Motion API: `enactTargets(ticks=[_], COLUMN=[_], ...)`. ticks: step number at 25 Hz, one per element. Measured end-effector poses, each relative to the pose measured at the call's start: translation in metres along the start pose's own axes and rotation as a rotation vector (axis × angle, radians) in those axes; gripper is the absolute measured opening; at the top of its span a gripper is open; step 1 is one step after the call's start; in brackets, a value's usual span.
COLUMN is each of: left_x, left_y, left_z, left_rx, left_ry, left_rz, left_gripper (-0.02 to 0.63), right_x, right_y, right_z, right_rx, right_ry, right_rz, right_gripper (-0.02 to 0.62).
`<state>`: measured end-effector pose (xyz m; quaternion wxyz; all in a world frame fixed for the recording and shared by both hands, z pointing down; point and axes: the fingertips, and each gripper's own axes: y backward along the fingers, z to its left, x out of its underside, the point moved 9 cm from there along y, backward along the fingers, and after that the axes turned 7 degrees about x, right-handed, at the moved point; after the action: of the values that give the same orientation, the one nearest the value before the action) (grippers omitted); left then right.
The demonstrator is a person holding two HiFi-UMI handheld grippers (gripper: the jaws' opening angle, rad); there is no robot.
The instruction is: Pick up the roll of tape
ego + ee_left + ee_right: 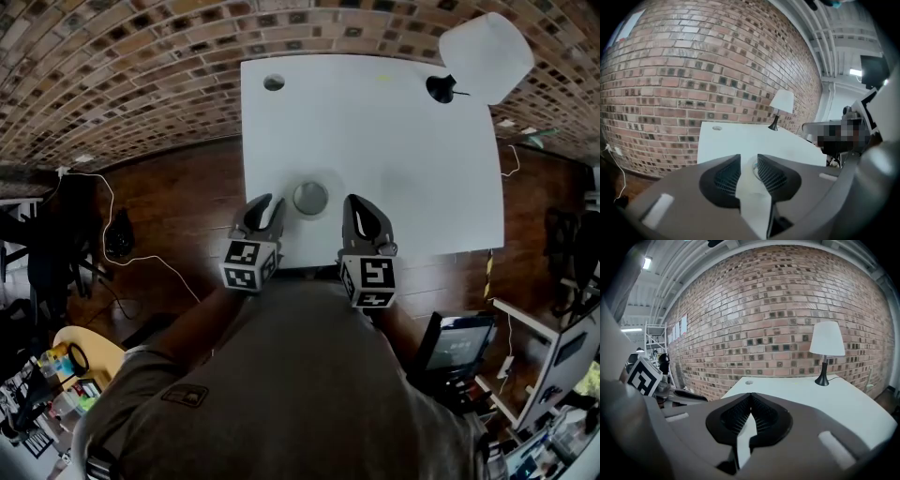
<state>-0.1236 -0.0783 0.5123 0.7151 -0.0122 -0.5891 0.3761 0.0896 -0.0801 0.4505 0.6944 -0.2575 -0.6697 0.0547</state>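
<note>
The pale grey roll of tape (310, 198) lies flat on the white bench (394, 141), straight ahead of the left gripper (270, 204), whose fingers stand slightly spread and empty, while the right gripper (354, 202), just to the tape's other side, has its fingers pressed together.

White table (394, 141), roll of tape (310, 198) near its front edge, lamp (483, 56) at far right corner

Lamp (486, 56) on white table (375, 150), brick wall (141, 75)

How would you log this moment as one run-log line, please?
phase: pre-grasp | left claw: open, empty, beside tape roll | right claw: shut, empty | tape roll: flat on white table, untouched
</note>
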Motion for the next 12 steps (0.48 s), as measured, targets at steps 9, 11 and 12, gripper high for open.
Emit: enactTargets(ticks=[9, 11, 12], left_x=[0.012, 0.014, 0.014], left_y=[-0.035, -0.043, -0.046], left_z=[-0.003, -0.001, 0.000], left_rx=[0.043, 0.040, 0.039], left_ry=[0.009, 0.008, 0.007], left_rz=[0.147, 0.175, 0.187], left_gripper=[0.200, 0.216, 0.220], right_x=[0.011, 0.015, 0.015], right_y=[-0.007, -0.008, -0.009], right_z=[-0.011, -0.014, -0.016], right_rx=[0.001, 0.002, 0.001], right_ry=[-0.011, -0.018, -0.018], right_rz=[0.055, 0.069, 0.072], right_gripper=[0.014, 0.013, 0.013])
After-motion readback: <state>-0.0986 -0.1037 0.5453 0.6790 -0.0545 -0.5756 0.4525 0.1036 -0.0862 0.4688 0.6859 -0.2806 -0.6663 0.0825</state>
